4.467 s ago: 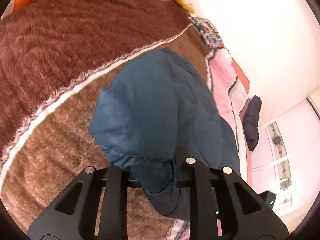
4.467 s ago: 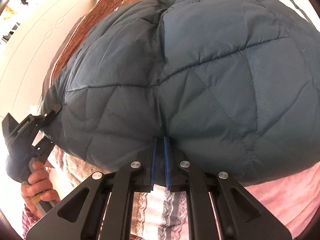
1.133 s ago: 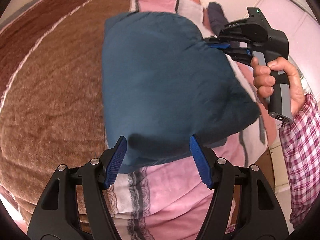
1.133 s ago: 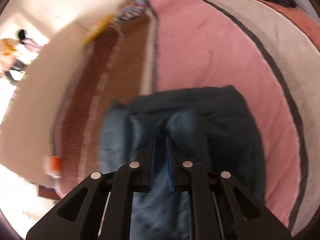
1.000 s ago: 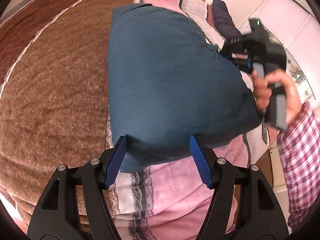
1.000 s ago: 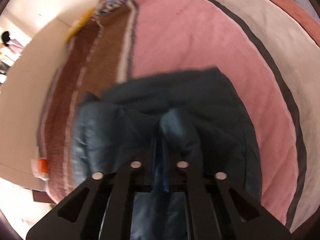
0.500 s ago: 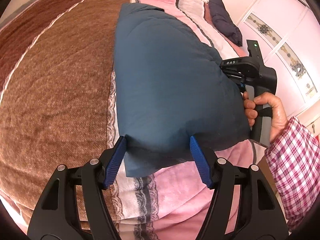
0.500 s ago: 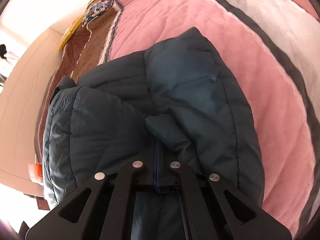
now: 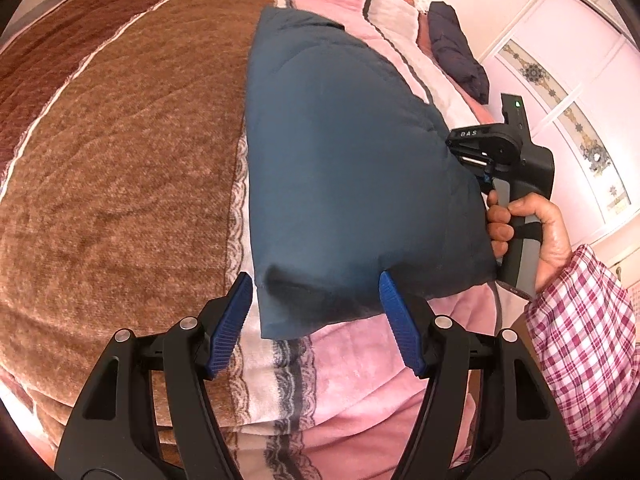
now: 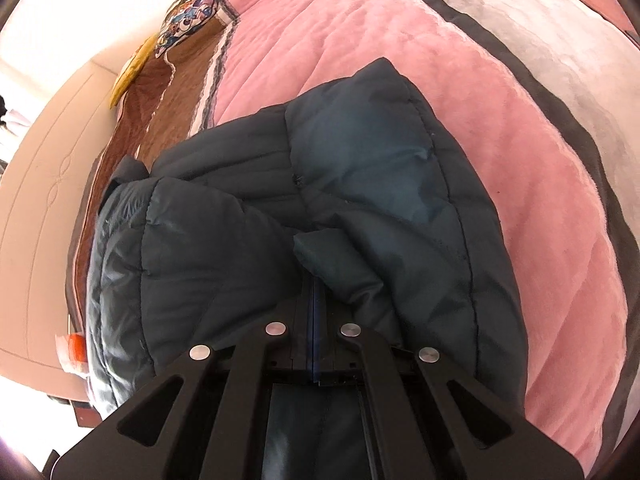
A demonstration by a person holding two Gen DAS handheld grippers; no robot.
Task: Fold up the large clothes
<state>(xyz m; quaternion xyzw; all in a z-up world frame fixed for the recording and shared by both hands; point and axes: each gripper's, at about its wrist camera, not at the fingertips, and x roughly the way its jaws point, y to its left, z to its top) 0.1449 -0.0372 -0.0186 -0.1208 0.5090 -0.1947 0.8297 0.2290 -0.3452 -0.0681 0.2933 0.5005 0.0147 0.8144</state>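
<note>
Left wrist: left claw [image 9: 316,300] spread; right claw [image 10: 316,300] pinching blue jacket [image 9: 344,152].

The right gripper [image 10: 316,300] has lowered the folded quilted jacket [image 9: 344,168] onto the blanket [image 9: 120,168]

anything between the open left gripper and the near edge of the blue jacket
Nothing visible. The left gripper stands open just short of the blue jacket's near corner, with only bare blanket beneath. The right gripper is shut on the jacket's far side.
</note>
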